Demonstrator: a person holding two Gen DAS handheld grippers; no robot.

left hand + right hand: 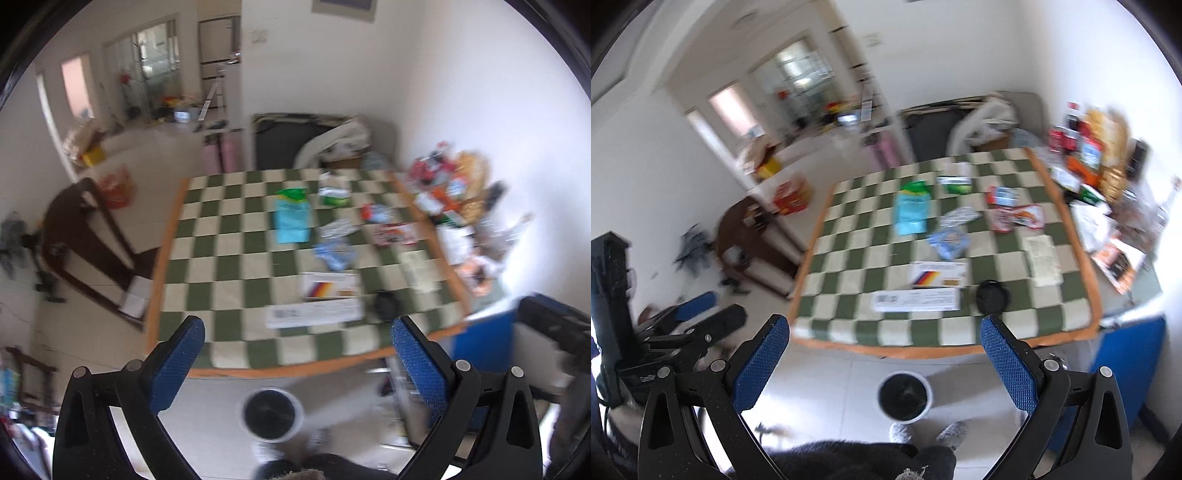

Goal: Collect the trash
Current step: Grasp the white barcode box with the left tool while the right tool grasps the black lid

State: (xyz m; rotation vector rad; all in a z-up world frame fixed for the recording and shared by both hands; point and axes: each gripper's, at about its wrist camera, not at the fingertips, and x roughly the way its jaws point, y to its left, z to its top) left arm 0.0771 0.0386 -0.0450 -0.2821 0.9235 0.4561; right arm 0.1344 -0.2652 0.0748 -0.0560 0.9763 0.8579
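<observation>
On the green-and-white checked cloth [236,258] lies the trash, scattered over the middle and far half: a light blue packet [292,220] with a green top, a green-and-white wrapper [334,195] beyond it, a crumpled silvery wrapper [338,228], a pale blue crumpled wrapper [335,254], a red-and-white packet [395,233]. Nearer the front edge, a white box with coloured stripes [330,285], a long white paper slip [316,314] touching it, and a black round lid [386,304] just beside. Below the table edge, on the pale floor, stands a white bin with a black liner [905,397], near the person's feet. Left gripper [297,363] hangs above the near table edge, blue pads spread wide, nothing between them. Right gripper [886,360] likewise, spread and empty. Clutter of boxes and bottles [1089,155] sits against the far right wall. Both views blurred.
</observation>
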